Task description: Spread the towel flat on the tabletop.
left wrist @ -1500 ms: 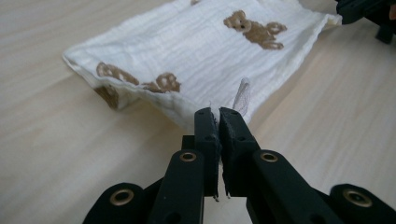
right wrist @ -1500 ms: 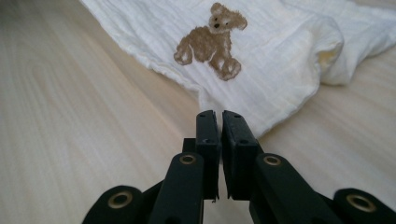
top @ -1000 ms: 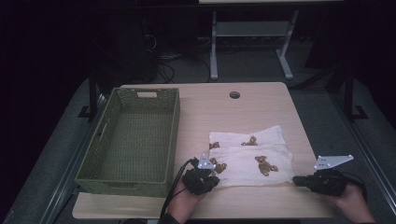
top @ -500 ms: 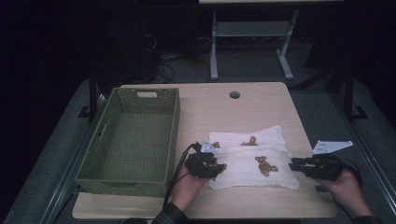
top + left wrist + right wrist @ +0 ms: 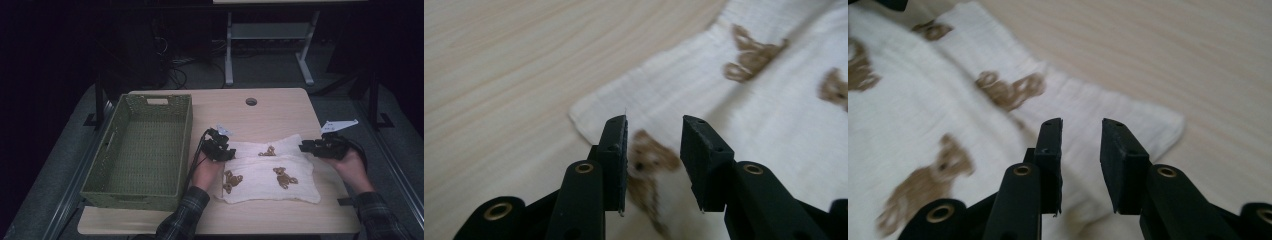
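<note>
Standing empty at the tabletop's left edge, a green wicker basket (image 5: 141, 150); beside it, left gripper (image 5: 224, 147) and right gripper (image 5: 306, 146), jaws just parted and gripping nothing, flank a folded bear-print cloth (image 5: 270, 175).

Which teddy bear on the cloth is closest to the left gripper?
The bear at the cloth's near-left corner, just below the left gripper. The middle bear and the far bear lie further right.

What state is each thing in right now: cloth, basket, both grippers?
Cloth: folded, flat on the table, not gripped.
Basket: upright, nothing inside.
Left gripper: jaws just opened, over the cloth's far left corner.
Right gripper: jaws just opened, over its far right corner.
</note>
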A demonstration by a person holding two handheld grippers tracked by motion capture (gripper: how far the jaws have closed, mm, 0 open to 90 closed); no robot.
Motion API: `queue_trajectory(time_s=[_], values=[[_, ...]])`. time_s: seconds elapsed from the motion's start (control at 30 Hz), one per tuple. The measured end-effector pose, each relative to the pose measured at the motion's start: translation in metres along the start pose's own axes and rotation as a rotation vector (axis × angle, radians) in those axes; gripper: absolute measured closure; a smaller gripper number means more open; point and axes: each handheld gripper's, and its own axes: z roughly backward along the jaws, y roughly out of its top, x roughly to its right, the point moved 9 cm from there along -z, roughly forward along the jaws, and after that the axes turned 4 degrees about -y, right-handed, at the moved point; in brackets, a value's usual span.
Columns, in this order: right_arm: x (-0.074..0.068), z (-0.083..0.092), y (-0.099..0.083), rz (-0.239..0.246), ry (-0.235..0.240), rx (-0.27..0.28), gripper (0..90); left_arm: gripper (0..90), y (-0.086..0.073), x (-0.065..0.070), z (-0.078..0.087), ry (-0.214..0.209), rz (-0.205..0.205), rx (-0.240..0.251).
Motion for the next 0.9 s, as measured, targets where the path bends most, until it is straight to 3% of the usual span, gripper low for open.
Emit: queue_trajectory(time_s=[0.17, 0.23, 0.4, 0.53, 0.67, 0.77, 0.9], values=[[0.028, -0.015, 0.010, -0.016, -0.034, -0.020, 69.5, 63.5, 0.003, -0.018, -0.016, 0.063, 0.006, -0.022], [0.039, -0.023, 0.012, -0.024, -0.044, -0.027, 69.5, 64.1, 0.004, -0.023, -0.021, 0.061, 0.013, -0.028], [0.053, -0.041, 0.011, -0.044, -0.045, -0.047, 69.1, 64.5, 0.007, -0.037, -0.029, 0.100, 0.021, -0.035], [0.064, -0.054, 0.008, -0.047, -0.062, -0.070, 69.2, 65.2, 0.005, -0.042, -0.037, 0.105, 0.025, -0.052], [0.067, -0.061, 0.003, -0.065, -0.050, -0.093, 71.9, 72.0, 0.006, -0.042, -0.040, 0.099, 0.025, -0.043], [0.065, -0.064, 0.001, -0.058, -0.053, -0.099, 80.7, 83.3, 0.007, -0.041, -0.042, 0.096, 0.019, -0.038], [0.065, -0.064, 0.001, -0.058, -0.057, -0.099, 86.8, 86.5, 0.009, -0.044, -0.041, 0.100, 0.035, -0.021]])
